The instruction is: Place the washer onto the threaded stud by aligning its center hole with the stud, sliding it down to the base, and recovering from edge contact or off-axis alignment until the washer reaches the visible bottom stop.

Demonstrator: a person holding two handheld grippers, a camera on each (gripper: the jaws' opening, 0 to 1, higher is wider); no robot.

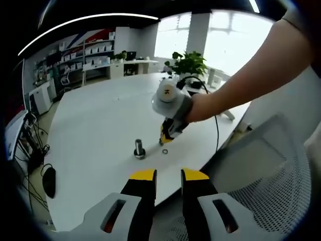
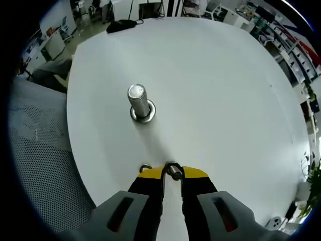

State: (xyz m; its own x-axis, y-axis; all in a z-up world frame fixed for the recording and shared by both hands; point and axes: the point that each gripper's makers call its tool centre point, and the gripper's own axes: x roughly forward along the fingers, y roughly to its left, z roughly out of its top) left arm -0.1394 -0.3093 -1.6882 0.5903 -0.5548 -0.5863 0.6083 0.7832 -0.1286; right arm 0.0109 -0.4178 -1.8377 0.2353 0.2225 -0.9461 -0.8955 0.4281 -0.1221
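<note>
In the right gripper view, the right gripper [image 2: 171,173] has its yellow-tipped jaws drawn close together, pinching a small metal washer [image 2: 173,169] that stands on edge between the tips; a second small metal ring [image 2: 145,167] peeks out just beside the left tip, and whether it is held or lying on the table cannot be told. Ahead of the tips, apart from them, the threaded stud [image 2: 138,100] stands upright on the white table [image 2: 225,100], its flat top bright and a wider ring or flange round its base. The washer is not on the stud. In the left gripper view, the left gripper [image 1: 168,174] is held over the table's near edge with a narrow gap between its jaws and nothing between them. Beyond it the stud [image 1: 139,149] stands on the table [image 1: 90,130], and just to its right the right gripper [image 1: 167,136] points down toward the tabletop, a person's hand [image 1: 198,106] and bare forearm behind it; a small ring [image 1: 165,151] shows at its tip against the table. A grey mesh chair back [image 1: 266,170] sits beside the table, a black cable [image 1: 216,128] trails across the surface, and a potted plant [image 1: 188,63] and shelves [image 1: 95,55] stand at the far side of the room.
</note>
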